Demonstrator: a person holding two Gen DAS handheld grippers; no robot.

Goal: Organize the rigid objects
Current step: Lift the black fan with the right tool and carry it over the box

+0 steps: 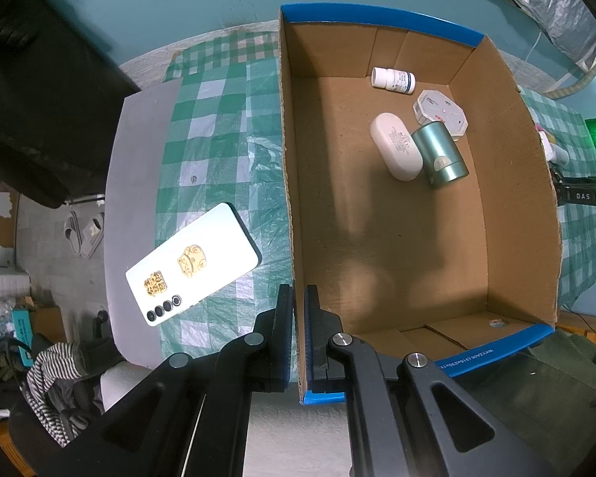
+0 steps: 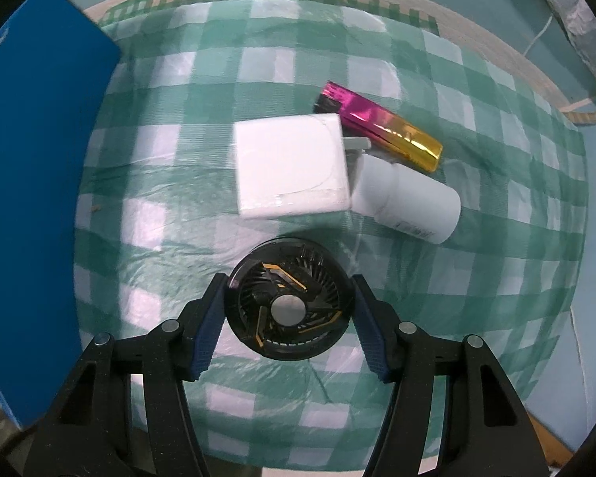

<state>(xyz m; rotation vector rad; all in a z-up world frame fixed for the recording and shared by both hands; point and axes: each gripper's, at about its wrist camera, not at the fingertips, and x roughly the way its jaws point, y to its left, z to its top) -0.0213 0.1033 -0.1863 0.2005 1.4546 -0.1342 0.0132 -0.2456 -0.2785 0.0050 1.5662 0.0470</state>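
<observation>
On the bench [image 2: 147, 151], covered with a green-checked cloth, the right tool [image 2: 289, 310] points down over a round black fan [image 2: 288, 303]; its jaws straddle the fan's rim, the left pad at or touching the rim and the right pad just beside it, so the grasp is judged not yet complete. Just beyond the fan lie a white block [image 2: 290, 165], a white bottle [image 2: 413, 202] on its side touching the block, and a pink-and-gold foil tube [image 2: 381, 125] behind both. The left tool [image 1: 298, 338] is clenched on the near wall of the cardboard box [image 1: 290, 198], one finger outside and one inside, steadying it; the box already holds a small white bottle [image 1: 393, 79], an octagonal white case [image 1: 441, 113], a white oval case [image 1: 395, 147] and a green cylinder [image 1: 441, 155], grouped toward the far corner. A white phone [image 1: 192, 264] lies face down on the cloth outside the box. The step in hand appears to be picking up the fan; the next move calls for closing squarely on the rim, lifting clear of the block, and carrying it over the box's blue wall [image 2: 39, 198].
</observation>
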